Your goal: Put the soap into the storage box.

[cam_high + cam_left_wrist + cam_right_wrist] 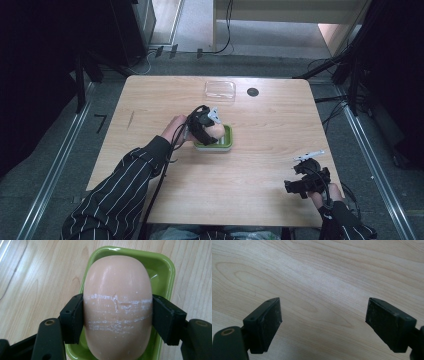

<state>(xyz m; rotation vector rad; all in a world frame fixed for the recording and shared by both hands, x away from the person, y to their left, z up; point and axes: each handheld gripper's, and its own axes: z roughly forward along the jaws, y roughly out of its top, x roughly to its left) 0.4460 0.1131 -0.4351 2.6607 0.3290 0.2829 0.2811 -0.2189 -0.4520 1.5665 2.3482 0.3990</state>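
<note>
1. At the left of the high view, a forearm in a dark striped sleeve (pixel 117 192) is seen reaching in from the bottom edge over the wooden counter (pixel 150 100).
2. The left tool (pixel 206 126) is held near the middle of the counter, closed on a peach-coloured oval object (pixel 117 307) (smooth, with whitish scuffed lines across its middle). In the left gripper view, both black jaws are pressed against the object's two sides.
3. The oval object is positioned over a green tray (pixel 166 267), whose rim is seen around and beneath it; whether the object's underside touches the tray floor cannot be told.
4. Farther back on the counter, a clear plastic lid or container (pixel 220 90) is laid flat, with a small dark round spot (pixel 252 92) just to its right.
5. At the right, near the counter's front edge, the right tool (pixel 305 182) is held well apart from the tray. In the right gripper view, its jaws are spread wide over bare wood, and nothing is gripped between them.
</note>
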